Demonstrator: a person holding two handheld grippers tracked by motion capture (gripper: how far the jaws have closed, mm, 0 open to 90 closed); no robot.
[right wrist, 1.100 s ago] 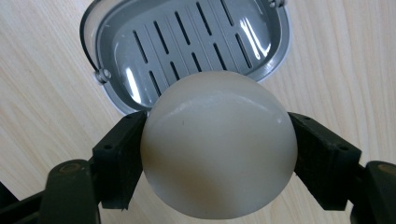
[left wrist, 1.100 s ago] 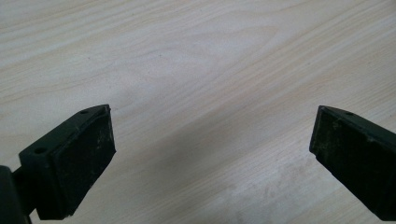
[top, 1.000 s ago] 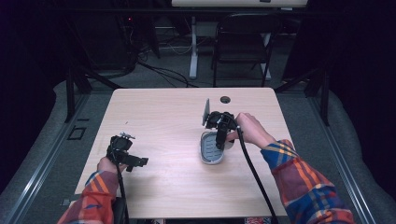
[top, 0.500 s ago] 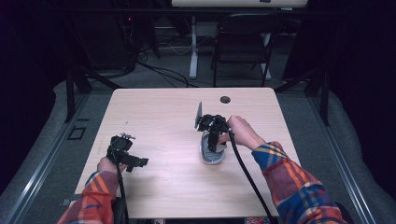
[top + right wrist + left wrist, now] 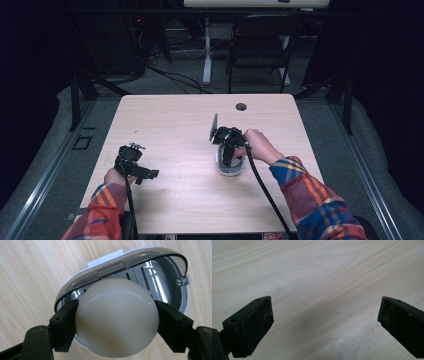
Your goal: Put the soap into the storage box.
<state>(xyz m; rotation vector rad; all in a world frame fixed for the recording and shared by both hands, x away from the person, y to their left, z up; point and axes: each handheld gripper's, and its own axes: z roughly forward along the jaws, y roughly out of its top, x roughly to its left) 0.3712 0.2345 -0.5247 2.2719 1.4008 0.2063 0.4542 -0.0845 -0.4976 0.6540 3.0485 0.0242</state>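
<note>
Cream-white egg (image 5: 117, 317), smooth and rounded, clamped on both sides by the right gripper (image 5: 117, 321) directly above an oval white-and-grey slicer tray (image 5: 175, 275) (slotted metal base, thin wire frame along its rim). Tray (image 5: 231, 169) rests on the pale wood bench (image 5: 170, 125), right of centre, under the right hand (image 5: 257, 145). Left gripper (image 5: 325, 322) well apart near the bench's left front edge, jaws spread wide over bare wood, holding nothing. Round dark grommet (image 5: 241, 106) near the far edge.
</note>
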